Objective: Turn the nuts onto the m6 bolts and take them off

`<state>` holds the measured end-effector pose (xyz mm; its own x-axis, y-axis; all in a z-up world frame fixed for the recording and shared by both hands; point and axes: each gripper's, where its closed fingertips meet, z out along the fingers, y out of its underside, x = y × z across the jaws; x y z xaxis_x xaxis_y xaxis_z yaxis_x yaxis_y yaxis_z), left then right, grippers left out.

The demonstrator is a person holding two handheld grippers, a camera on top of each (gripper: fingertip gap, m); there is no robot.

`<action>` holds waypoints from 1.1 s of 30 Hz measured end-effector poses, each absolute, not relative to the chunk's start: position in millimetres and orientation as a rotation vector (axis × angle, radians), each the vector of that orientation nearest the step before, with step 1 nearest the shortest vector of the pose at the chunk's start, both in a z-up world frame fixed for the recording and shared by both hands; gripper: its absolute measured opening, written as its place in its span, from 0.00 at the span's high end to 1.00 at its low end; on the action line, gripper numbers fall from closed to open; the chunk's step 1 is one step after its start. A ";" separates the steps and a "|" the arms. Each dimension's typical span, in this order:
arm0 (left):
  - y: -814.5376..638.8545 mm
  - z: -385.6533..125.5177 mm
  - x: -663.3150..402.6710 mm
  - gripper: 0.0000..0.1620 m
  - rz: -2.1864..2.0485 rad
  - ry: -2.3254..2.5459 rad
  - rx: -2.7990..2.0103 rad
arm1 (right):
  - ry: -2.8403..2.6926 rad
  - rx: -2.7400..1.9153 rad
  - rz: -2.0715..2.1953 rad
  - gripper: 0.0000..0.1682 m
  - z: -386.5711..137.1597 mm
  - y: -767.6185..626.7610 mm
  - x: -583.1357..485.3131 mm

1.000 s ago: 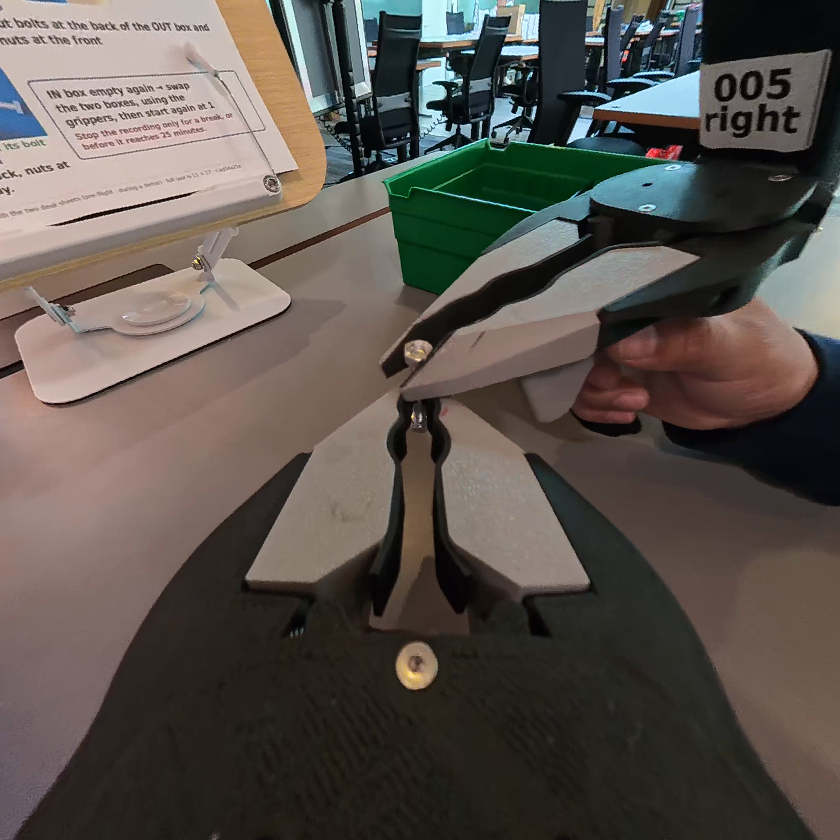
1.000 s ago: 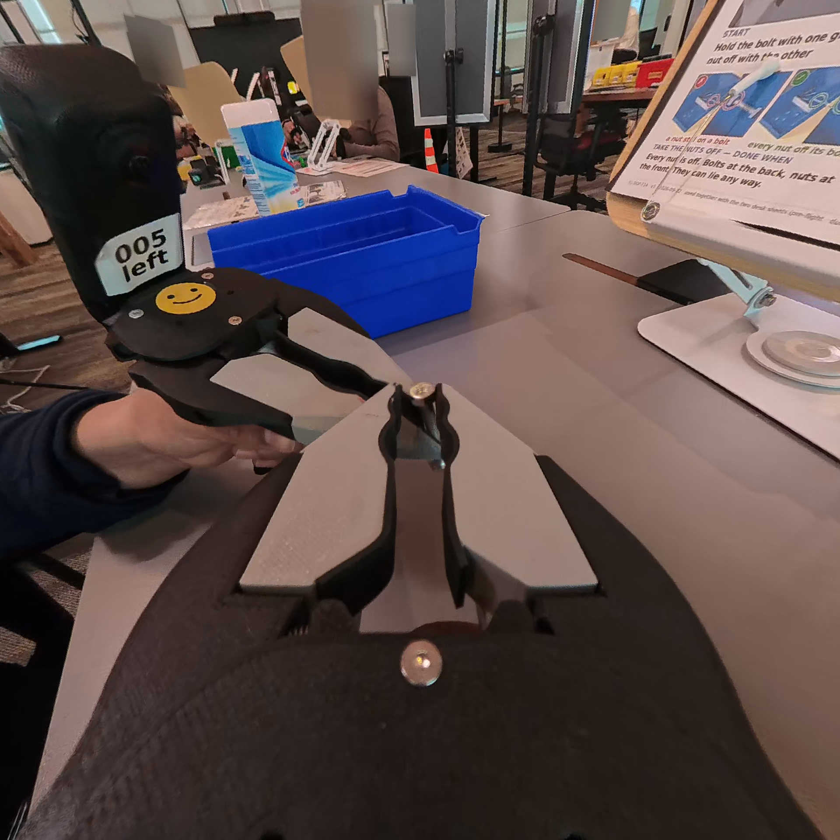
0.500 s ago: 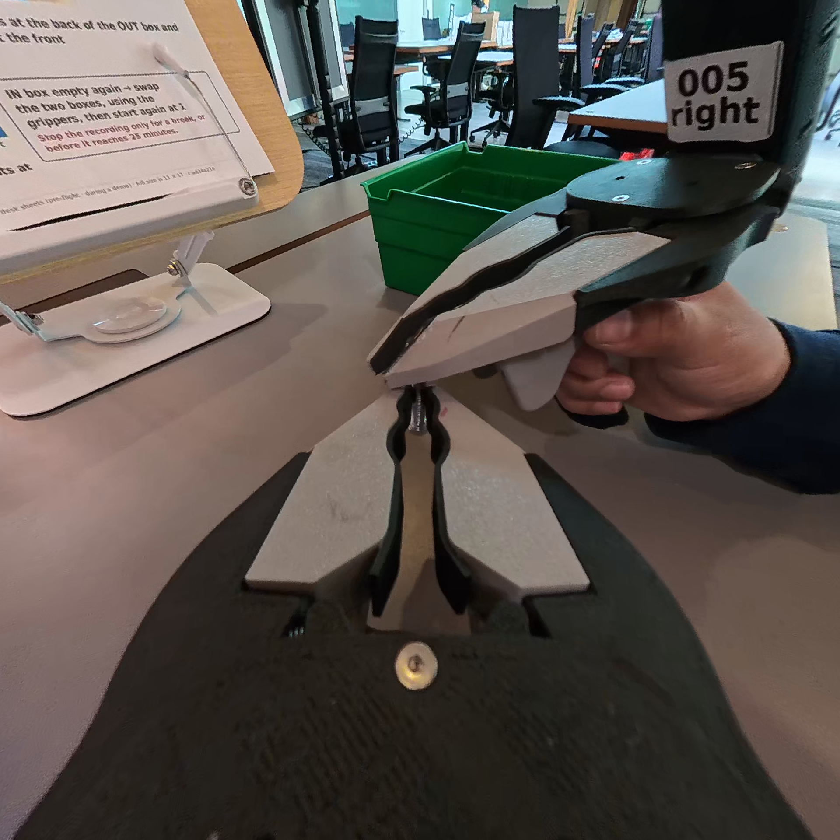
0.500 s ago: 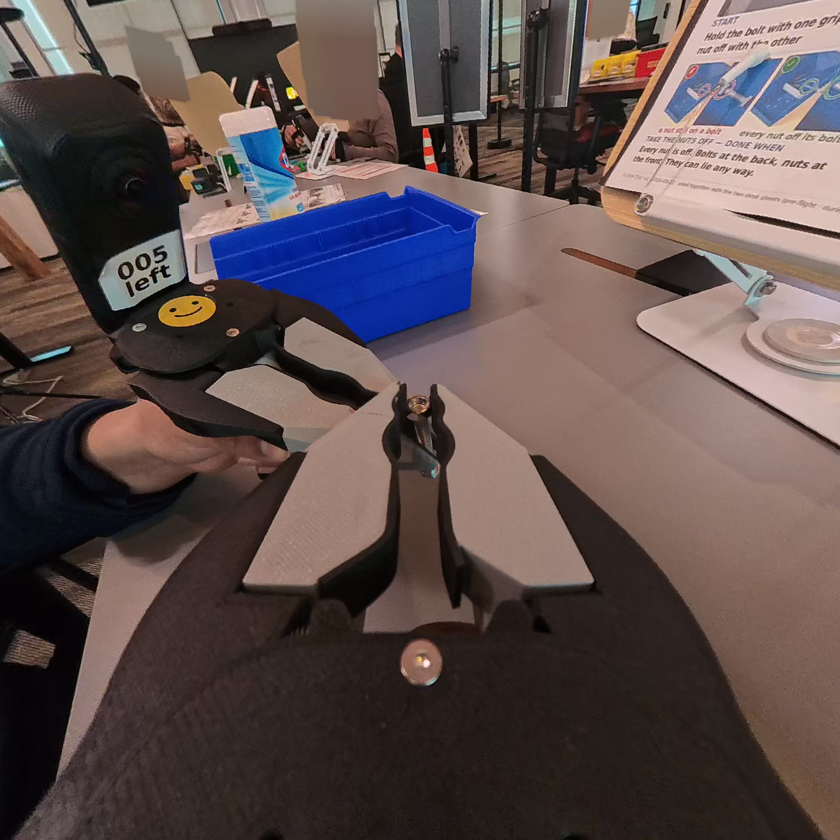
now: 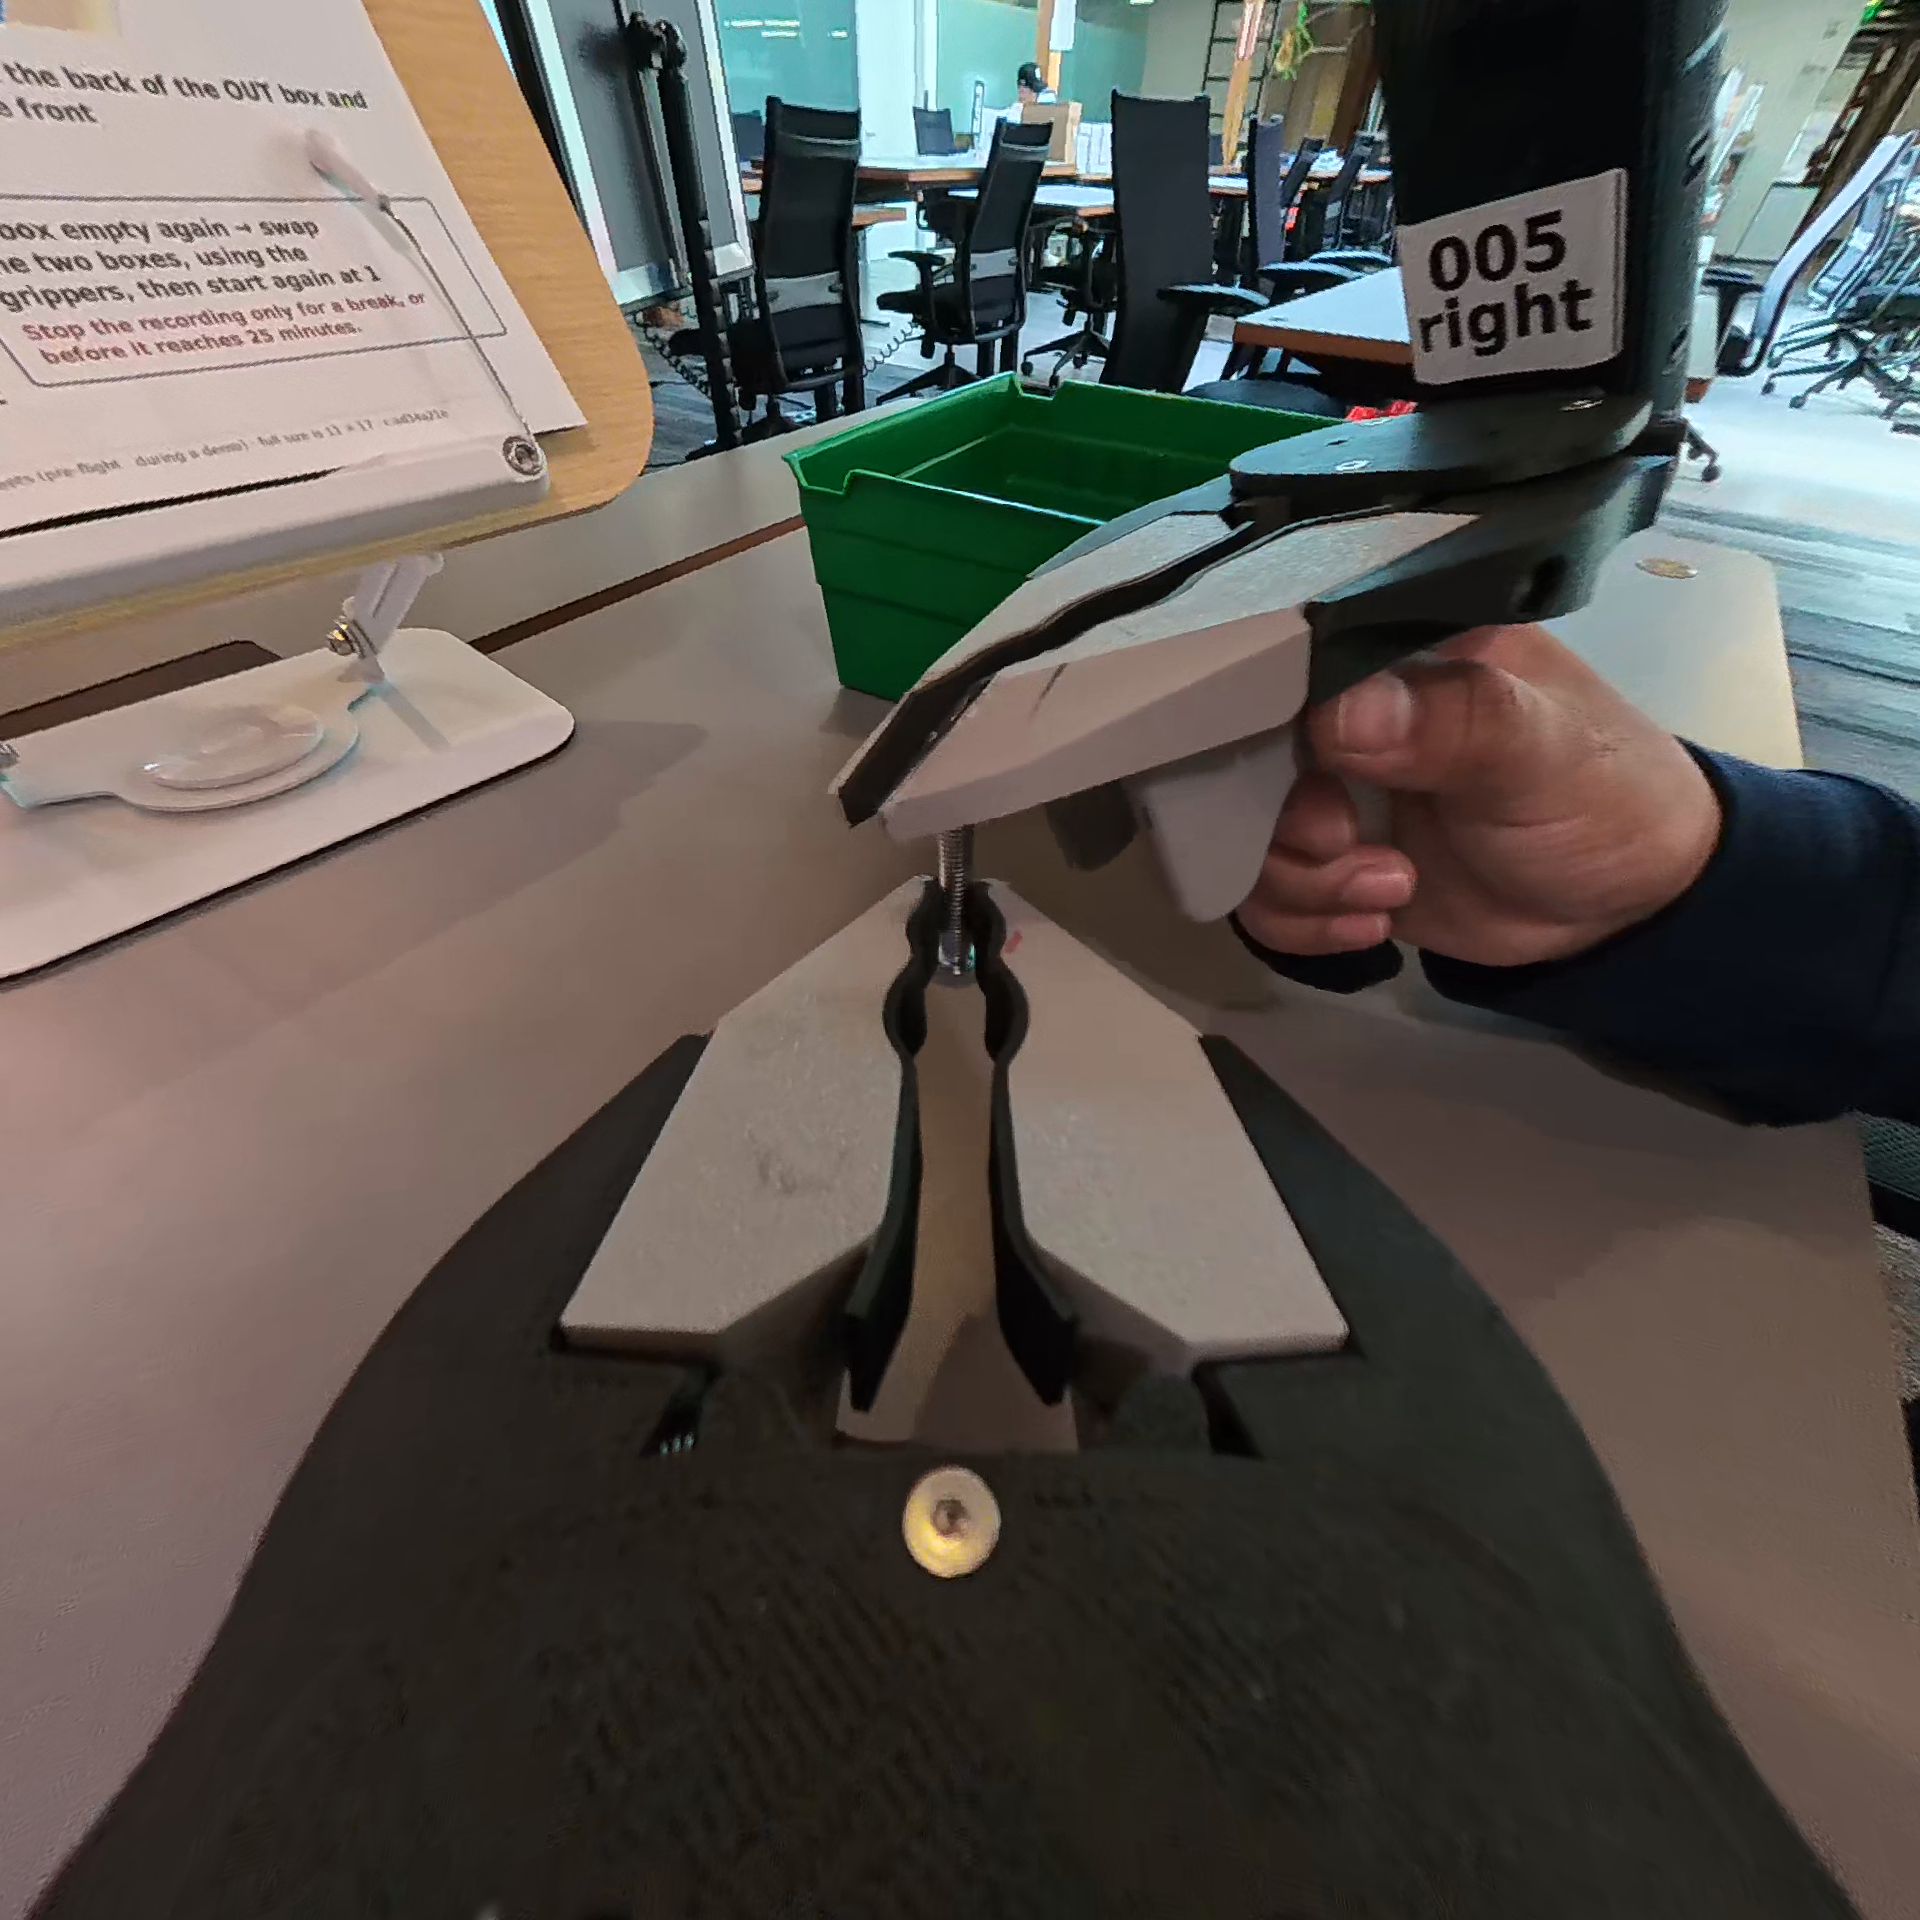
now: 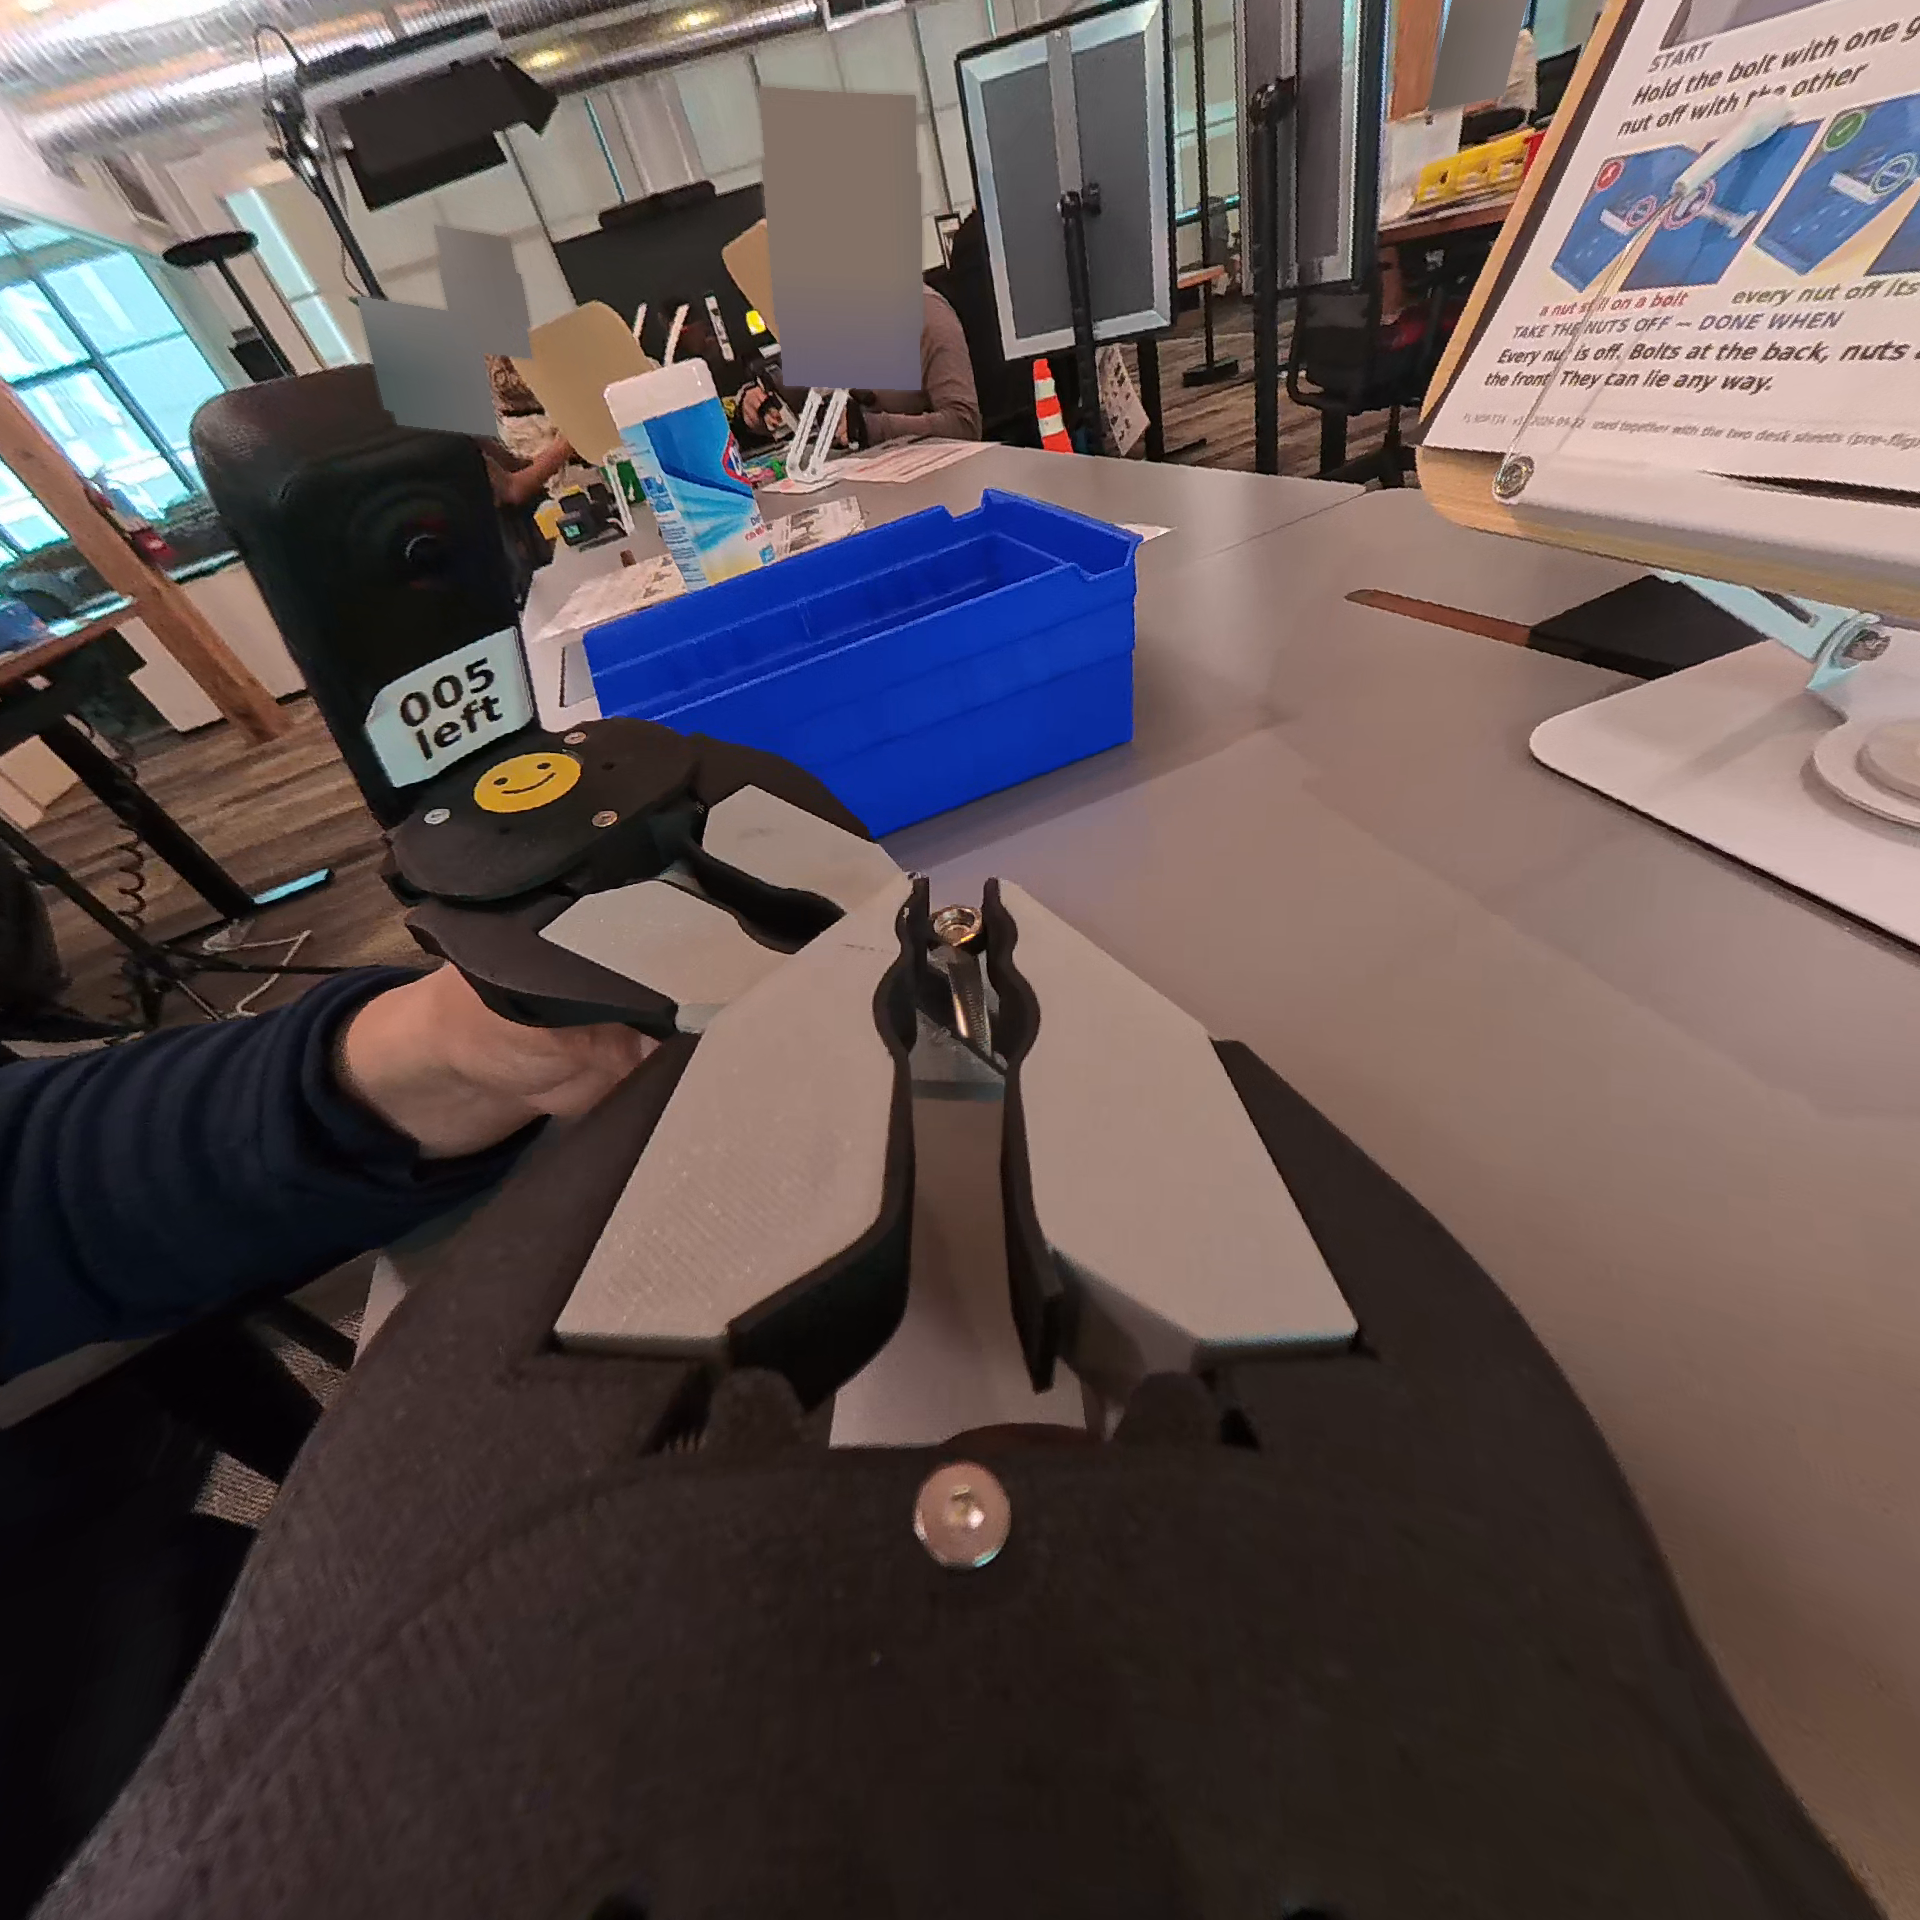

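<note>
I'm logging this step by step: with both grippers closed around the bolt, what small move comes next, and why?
Probably twist the right gripper to keep unscrewing: it clamps the bolt head while the left gripper grips the nut on the exposed thread.

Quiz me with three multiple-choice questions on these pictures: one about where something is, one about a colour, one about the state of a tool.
1. Where is the bolt?
A) lying flat on the table
B) standing by itself on the table
C) in the air, between the left gripper and the right gripper

2. What colour is the bin beyond the left gripper in the right wrist view?
A) blue
B) red
C) yellow

3. How is the right gripper set?
A) wide open
B) shut on the bolt's head
C) put down on the table

Answers: C, the shank runs up from the nut in the left gripper into the right one, above the table. A, its walls are plainly blue. B, its fingers close round the head.
</note>
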<state>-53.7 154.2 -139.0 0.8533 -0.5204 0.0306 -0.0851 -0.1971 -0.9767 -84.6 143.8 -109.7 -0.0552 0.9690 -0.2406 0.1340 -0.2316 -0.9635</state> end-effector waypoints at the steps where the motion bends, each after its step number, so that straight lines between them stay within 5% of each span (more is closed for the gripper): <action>1: 154.0 -138.6 -53.1 0.98 -0.432 0.464 -1.741 | -1.236 -1.445 1.377 0.96 -109.5 143.7 -84.3; 33: 159.5 -137.5 -74.5 0.98 -0.284 0.402 -1.762 | -1.224 -1.440 1.327 0.89 -110.4 147.7 -83.8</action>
<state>-74.5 159.5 -137.5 0.9090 -0.4162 -0.0247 -0.1156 -0.1947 -0.9740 -83.8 147.7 -110.4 -0.0226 0.9779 -0.2080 0.1280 -0.2035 -0.9707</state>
